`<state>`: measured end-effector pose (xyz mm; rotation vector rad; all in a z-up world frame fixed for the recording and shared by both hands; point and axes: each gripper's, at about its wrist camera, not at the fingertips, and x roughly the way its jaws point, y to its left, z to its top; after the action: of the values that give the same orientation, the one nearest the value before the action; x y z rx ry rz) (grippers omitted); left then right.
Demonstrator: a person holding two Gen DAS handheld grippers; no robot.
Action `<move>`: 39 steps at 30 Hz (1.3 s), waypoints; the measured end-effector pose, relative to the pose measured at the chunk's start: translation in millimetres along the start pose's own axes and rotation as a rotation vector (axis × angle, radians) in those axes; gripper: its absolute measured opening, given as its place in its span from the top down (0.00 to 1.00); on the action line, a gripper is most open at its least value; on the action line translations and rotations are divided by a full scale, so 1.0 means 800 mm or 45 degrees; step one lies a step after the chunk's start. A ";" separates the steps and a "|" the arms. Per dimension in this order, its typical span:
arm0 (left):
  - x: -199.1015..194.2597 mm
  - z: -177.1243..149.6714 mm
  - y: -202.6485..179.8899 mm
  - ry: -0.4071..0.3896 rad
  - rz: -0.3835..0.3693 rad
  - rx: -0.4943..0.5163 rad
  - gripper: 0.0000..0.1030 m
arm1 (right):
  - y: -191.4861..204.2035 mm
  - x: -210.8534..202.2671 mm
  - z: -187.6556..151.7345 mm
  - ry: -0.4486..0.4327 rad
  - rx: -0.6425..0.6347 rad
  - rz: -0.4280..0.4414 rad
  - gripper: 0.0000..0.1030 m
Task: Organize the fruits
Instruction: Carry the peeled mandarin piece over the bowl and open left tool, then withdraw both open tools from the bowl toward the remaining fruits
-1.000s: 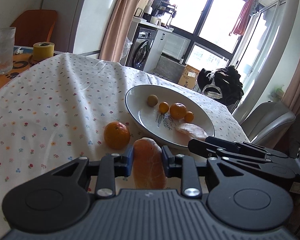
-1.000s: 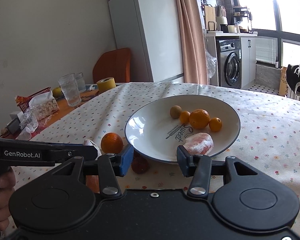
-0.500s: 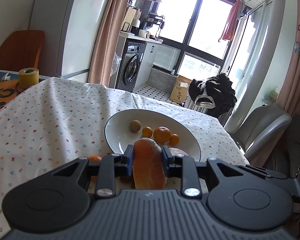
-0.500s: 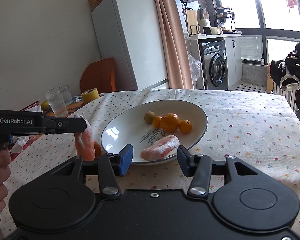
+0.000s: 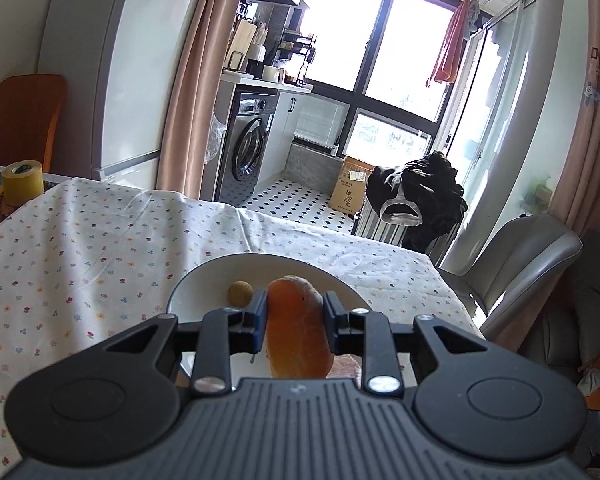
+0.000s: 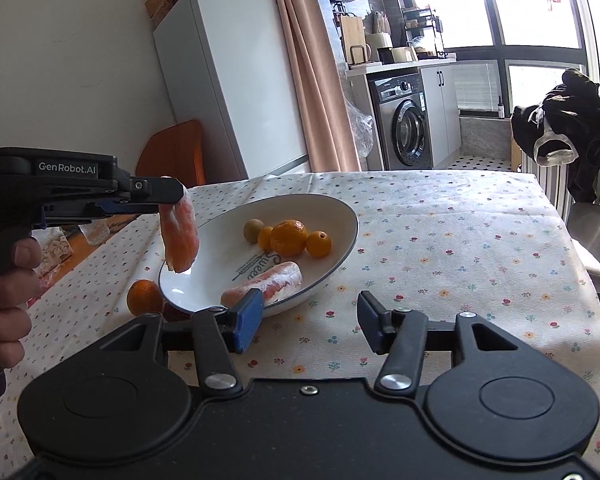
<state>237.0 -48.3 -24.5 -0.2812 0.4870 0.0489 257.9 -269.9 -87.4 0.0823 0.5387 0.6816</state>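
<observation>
on the left a person's hand (image 6: 4,280) grips the handle of the left tool (image 5: 295,312). its two blue-padded fingers (image 5: 259,314) are closed on a peeled, plastic-wrapped orange fruit piece (image 6: 179,236). in the right wrist view this piece hangs down from the tool, in the air above the left rim of the white round plate with a dark edge (image 6: 340,248). it does not touch the plate.

below it, on the worktop with the white flowered cloth (image 6: 460,248), one whole orange (image 6: 145,298) lies just beside the plate's left edge, outside of it. a dark reddish thing lies next to it, but it is mostly hidden and i cannot tell what it is.

inside the plate there is a small brownish-green round fruit (image 6: 253,230), then a small orange fruit (image 6: 266,238), a bigger mandarin (image 6: 288,237) and another small orange fruit (image 6: 318,243), all close together. a second wrapped orange fruit piece (image 6: 272,286) lies on the plate's near side.

more to the right, the right tool (image 6: 308,320) hovers low over the cloth near the plate's near edge. its fingers are wide apart and hold nothing.
</observation>
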 end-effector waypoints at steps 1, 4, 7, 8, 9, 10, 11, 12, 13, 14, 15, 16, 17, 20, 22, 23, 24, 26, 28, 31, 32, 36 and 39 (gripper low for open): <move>0.005 0.000 0.000 0.002 -0.003 0.001 0.73 | -0.002 0.000 -0.001 0.003 0.003 -0.005 0.49; 0.012 -0.005 -0.005 -0.006 0.017 0.049 0.66 | -0.004 0.001 -0.002 0.012 0.007 -0.015 0.48; 0.015 -0.010 -0.005 0.022 0.034 0.052 0.53 | -0.002 0.002 -0.003 0.022 0.006 -0.018 0.45; 0.015 -0.011 -0.001 0.032 0.026 0.037 0.51 | 0.000 0.002 -0.004 0.026 0.003 -0.018 0.45; 0.014 -0.013 0.001 0.034 0.024 0.028 0.47 | 0.001 0.002 -0.004 0.029 0.000 -0.018 0.45; 0.012 -0.014 0.004 0.032 0.030 0.027 0.45 | 0.003 0.002 -0.004 0.031 -0.003 -0.016 0.45; 0.010 -0.016 0.006 0.026 0.040 0.035 0.43 | 0.005 0.002 -0.004 0.033 -0.006 -0.015 0.45; 0.008 -0.017 0.007 0.022 0.049 0.043 0.40 | 0.007 0.002 -0.003 0.034 -0.010 -0.015 0.45; 0.007 -0.018 0.009 0.021 0.059 0.048 0.36 | 0.010 0.002 -0.003 0.035 -0.014 -0.014 0.44; 0.005 -0.018 0.011 0.018 0.064 0.047 0.34 | 0.013 0.001 -0.003 0.034 -0.017 -0.013 0.44; 0.003 -0.019 0.013 0.016 0.063 0.044 0.33 | 0.015 0.001 -0.003 0.034 -0.020 -0.013 0.43; -0.001 -0.020 0.016 0.011 0.059 0.038 0.31 | 0.017 0.000 -0.002 0.033 -0.022 -0.013 0.42; -0.003 -0.020 0.018 0.009 0.057 0.035 0.30 | 0.020 0.000 -0.002 0.033 -0.025 -0.012 0.41; -0.013 -0.023 0.024 -0.003 0.057 0.030 0.24 | 0.029 -0.002 -0.001 0.035 -0.036 -0.007 0.39; -0.017 -0.026 0.028 -0.007 0.062 0.030 0.22 | 0.034 -0.002 -0.001 0.037 -0.047 -0.005 0.38; -0.020 -0.028 0.031 -0.006 0.065 0.027 0.21 | 0.038 -0.002 -0.001 0.039 -0.053 -0.003 0.38; -0.022 -0.029 0.033 -0.006 0.068 0.023 0.20 | 0.040 -0.002 -0.001 0.041 -0.057 -0.002 0.38; -0.028 -0.032 0.042 -0.006 0.075 0.012 0.19 | 0.047 -0.002 -0.002 0.047 -0.067 0.000 0.37; -0.034 -0.036 0.049 -0.006 0.078 0.002 0.19 | 0.054 -0.003 -0.002 0.049 -0.080 0.001 0.35; -0.043 -0.041 0.060 0.005 0.083 -0.005 0.18 | 0.064 -0.003 -0.002 0.050 -0.096 0.005 0.33; -0.045 -0.043 0.063 0.008 0.085 -0.007 0.18 | 0.068 -0.003 -0.002 0.053 -0.100 0.006 0.33; -0.057 -0.050 0.078 0.020 0.090 -0.024 0.15 | 0.081 -0.002 -0.005 0.068 -0.107 0.015 0.32; -0.064 -0.055 0.086 0.041 0.091 -0.022 0.13 | 0.091 -0.003 -0.008 0.078 -0.119 0.022 0.31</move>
<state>164.1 6.8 -55.8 -0.2818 0.5289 0.1185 211.3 -215.4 -73.9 -0.0217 0.5644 0.7268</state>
